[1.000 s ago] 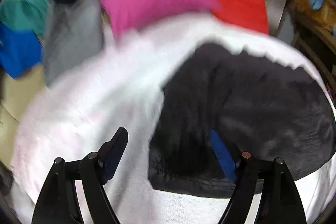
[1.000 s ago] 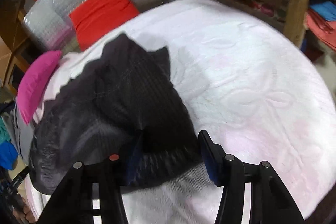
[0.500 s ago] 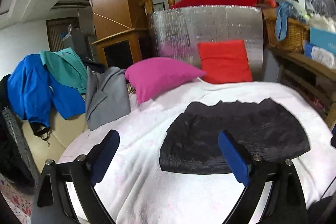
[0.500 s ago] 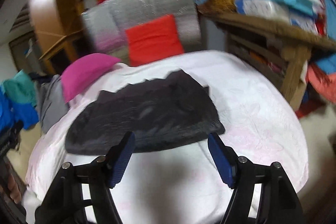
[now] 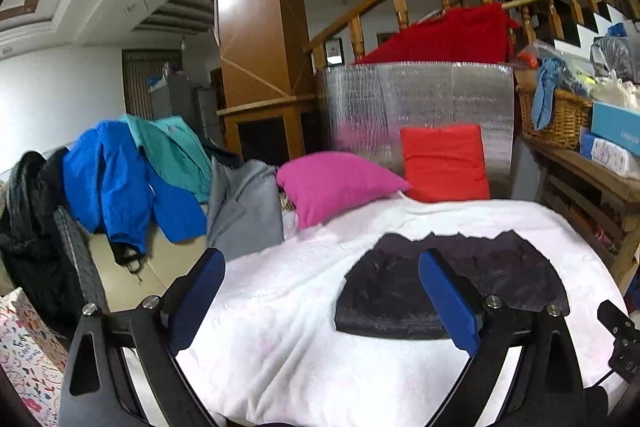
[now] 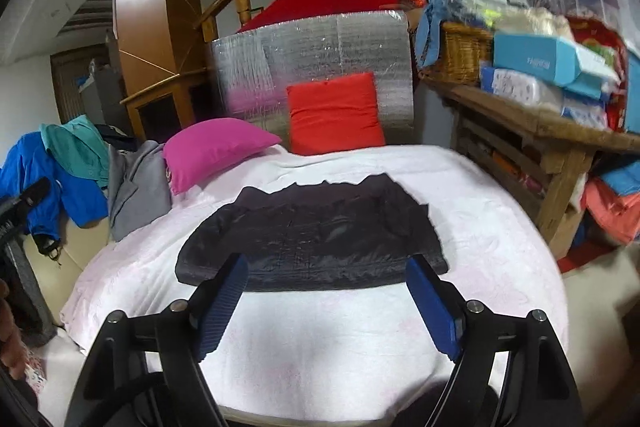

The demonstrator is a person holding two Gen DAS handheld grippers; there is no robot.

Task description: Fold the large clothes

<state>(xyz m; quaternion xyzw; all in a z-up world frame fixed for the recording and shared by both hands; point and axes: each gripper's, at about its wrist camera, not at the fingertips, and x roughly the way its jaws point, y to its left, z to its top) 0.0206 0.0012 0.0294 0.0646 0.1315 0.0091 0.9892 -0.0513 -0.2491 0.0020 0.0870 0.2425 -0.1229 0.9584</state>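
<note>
A folded black garment (image 5: pixel 400 291) lies flat on the white-covered bed (image 5: pixel 280 327); it also shows in the right wrist view (image 6: pixel 316 239) in the middle of the bed (image 6: pixel 320 347). My left gripper (image 5: pixel 320 291) is open and empty, held back from the bed's near edge, well short of the garment. My right gripper (image 6: pixel 324 299) is open and empty, also held back above the near part of the bed. Part of the right gripper (image 5: pixel 620 339) shows at the lower right of the left wrist view.
A pink pillow (image 6: pixel 212 151) and a red cushion (image 6: pixel 336 115) sit at the bed's far end against a silver foil panel (image 6: pixel 312 47). Blue, teal and grey clothes (image 5: pixel 160 179) hang at left. A cluttered wooden shelf (image 6: pixel 540 123) stands at right.
Both grippers let go of the black garment, pulled back and rose away from the bed. The garment now lies folded and flat.
</note>
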